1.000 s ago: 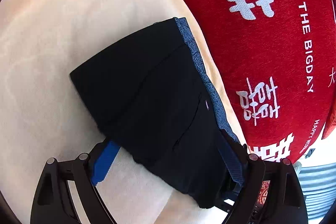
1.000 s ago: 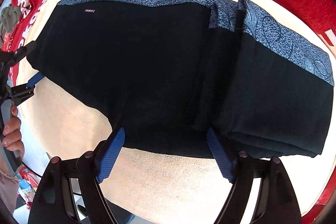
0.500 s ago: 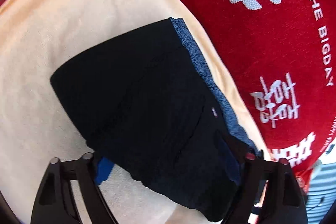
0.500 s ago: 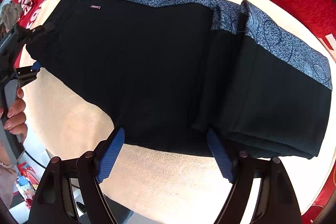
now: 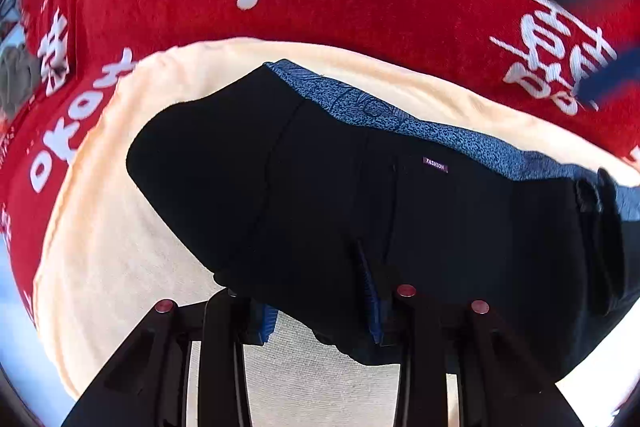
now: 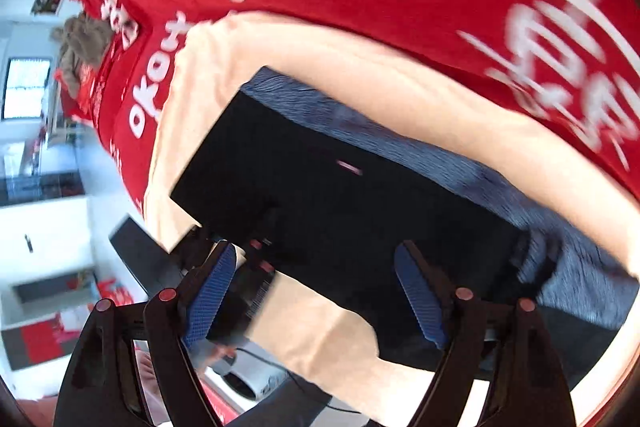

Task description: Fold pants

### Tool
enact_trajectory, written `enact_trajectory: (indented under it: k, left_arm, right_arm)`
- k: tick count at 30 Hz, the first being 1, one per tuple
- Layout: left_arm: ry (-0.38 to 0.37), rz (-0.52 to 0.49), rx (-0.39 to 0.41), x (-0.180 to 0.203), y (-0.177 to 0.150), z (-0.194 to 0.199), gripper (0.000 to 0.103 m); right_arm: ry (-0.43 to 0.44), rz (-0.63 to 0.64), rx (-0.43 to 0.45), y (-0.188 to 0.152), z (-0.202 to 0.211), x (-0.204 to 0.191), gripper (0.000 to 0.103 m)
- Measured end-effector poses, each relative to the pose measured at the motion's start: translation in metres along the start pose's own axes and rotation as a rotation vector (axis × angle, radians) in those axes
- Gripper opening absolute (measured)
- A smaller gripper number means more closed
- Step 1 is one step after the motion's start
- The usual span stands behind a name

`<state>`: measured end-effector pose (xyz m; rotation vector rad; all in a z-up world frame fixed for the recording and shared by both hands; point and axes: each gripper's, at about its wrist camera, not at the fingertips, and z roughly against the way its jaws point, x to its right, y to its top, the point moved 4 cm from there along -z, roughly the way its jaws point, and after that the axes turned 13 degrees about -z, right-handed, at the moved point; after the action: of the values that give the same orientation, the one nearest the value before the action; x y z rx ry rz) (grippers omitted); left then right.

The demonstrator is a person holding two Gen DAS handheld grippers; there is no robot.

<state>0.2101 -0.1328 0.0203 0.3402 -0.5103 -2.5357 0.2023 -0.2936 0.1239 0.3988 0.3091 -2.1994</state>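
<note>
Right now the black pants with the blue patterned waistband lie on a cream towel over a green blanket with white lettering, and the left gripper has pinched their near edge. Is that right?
Not quite: the blanket is red, not green, as the left wrist view shows. The rest holds: the black pants lie on the cream towel, and the left gripper pinches their near edge.

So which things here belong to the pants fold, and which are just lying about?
Job:
- black pants
- left tool, closing on the pants' edge
- right tool, open
- cream towel underneath

Lying about:
- red printed blanket
- grey-brown bundle
</note>
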Motion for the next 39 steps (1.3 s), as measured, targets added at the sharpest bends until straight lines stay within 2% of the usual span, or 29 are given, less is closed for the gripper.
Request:
enact_trajectory:
  k: [4, 7, 10, 14, 15, 16, 17, 19, 28, 34, 39]
  left_arm:
    - [0.031, -0.055, 0.011, 0.004, 0.0, 0.001, 0.036]
    - [0.039, -0.059, 0.016, 0.003, 0.003, 0.004, 0.036]
    - [0.042, -0.052, 0.017, 0.002, 0.005, 0.005, 0.036]
    - [0.062, -0.075, 0.032, 0.005, 0.009, 0.008, 0.036]
    - [0.063, -0.077, 0.029, 0.006, 0.01, 0.009, 0.036]
    - [0.057, -0.071, 0.018, 0.006, 0.01, 0.008, 0.036]
    - [0.047, -0.063, 0.016, 0.007, 0.007, 0.011, 0.036]
    - [0.038, -0.073, 0.043, 0.012, 0.009, 0.021, 0.036]
    - [-0.039, -0.14, 0.172, 0.055, 0.049, 0.095, 0.036]
    - [-0.093, -0.243, 0.255, 0.121, 0.076, 0.145, 0.036]
    - [-0.155, -0.376, 0.293, 0.204, 0.089, 0.171, 0.036]
  right_arm:
    - [-0.045, 0.125, -0.131, 0.026, -0.04, -0.069, 0.089]
    - [-0.103, 0.204, -0.216, 0.03, -0.073, -0.11, 0.089]
    - [-0.223, 0.273, -0.269, 0.028, -0.107, -0.131, 0.089]
    - [-0.326, 0.305, -0.383, 0.019, -0.141, -0.126, 0.087]
    - [-0.343, 0.314, -0.386, 0.018, -0.143, -0.123, 0.064]
    - [-0.367, 0.331, -0.374, 0.017, -0.142, -0.12, 0.031]
    - [-0.361, 0.34, -0.361, 0.017, -0.137, -0.118, 0.024]
    - [-0.312, 0.353, -0.32, 0.016, -0.12, -0.113, 0.019]
    - [0.035, 0.249, -0.054, -0.012, -0.006, -0.065, 0.019]
    - [0.276, 0.123, 0.132, -0.046, 0.079, 0.009, 0.019]
    - [0.386, 0.029, 0.278, -0.081, 0.131, 0.089, 0.019]
